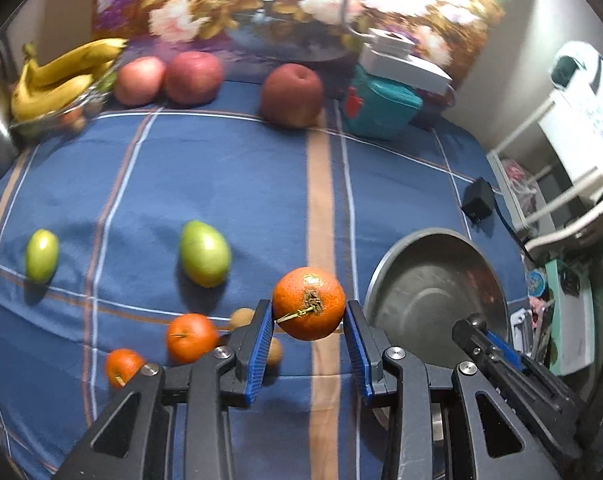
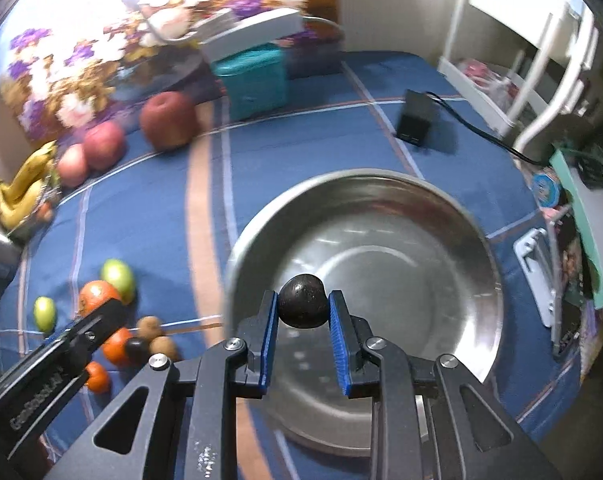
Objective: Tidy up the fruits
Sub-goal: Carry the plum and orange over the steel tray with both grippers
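- Between our left gripper [image 1: 307, 312] jaws we clench an orange mandarin [image 1: 308, 303], its skin pitted, a dry stem stub and twig facing us, held above the blue plaid table [image 1: 221, 184].
- Our right gripper [image 2: 303, 312] jaws pinch a small, dark, nearly black round fruit [image 2: 302, 306], matte and dimpled, over the steel bowl [image 2: 441, 216].
- On the cloth we see two green fruits [image 1: 204, 253], more mandarins [image 1: 191, 337], red apples [image 1: 291, 95] and bananas [image 1: 61, 76].
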`<state>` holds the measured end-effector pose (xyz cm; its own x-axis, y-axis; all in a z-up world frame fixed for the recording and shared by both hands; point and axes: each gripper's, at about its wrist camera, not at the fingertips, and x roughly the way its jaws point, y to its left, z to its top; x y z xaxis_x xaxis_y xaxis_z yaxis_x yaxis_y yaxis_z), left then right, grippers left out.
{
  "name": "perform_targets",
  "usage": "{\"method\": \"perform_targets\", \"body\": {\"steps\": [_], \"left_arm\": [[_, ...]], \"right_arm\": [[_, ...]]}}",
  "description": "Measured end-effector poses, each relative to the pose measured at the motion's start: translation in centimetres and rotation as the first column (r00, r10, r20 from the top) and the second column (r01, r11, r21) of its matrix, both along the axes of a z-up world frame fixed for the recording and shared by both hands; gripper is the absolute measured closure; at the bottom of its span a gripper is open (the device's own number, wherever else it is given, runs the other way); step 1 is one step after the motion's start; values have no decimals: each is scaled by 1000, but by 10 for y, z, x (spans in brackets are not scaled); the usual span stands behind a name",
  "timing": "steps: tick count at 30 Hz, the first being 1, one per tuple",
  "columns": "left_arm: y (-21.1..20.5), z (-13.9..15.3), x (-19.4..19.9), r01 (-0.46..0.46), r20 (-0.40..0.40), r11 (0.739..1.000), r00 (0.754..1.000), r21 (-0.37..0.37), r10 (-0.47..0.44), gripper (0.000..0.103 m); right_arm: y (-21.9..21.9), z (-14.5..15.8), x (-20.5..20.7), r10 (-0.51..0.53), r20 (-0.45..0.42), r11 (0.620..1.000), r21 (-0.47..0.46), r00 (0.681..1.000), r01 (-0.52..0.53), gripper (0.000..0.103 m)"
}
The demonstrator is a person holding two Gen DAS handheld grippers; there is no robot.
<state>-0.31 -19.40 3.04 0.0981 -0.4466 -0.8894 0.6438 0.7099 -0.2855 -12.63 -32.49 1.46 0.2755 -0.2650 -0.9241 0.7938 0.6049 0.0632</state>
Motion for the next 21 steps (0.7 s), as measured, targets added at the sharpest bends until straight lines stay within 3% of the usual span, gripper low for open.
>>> {"method": "perform_targets", "body": {"steps": [13,21], "left_arm": [[-38,-7,-34,136,49,991,989,10,-136,65],[-51,-18,-45,165,54,986,985,27,-167,65]], "right_arm": [[-31,-11,-44,-118,-56,993,-20,991,117,77],[-40,-17,-52,-135,-76,991,-10,988,135,77]]}}
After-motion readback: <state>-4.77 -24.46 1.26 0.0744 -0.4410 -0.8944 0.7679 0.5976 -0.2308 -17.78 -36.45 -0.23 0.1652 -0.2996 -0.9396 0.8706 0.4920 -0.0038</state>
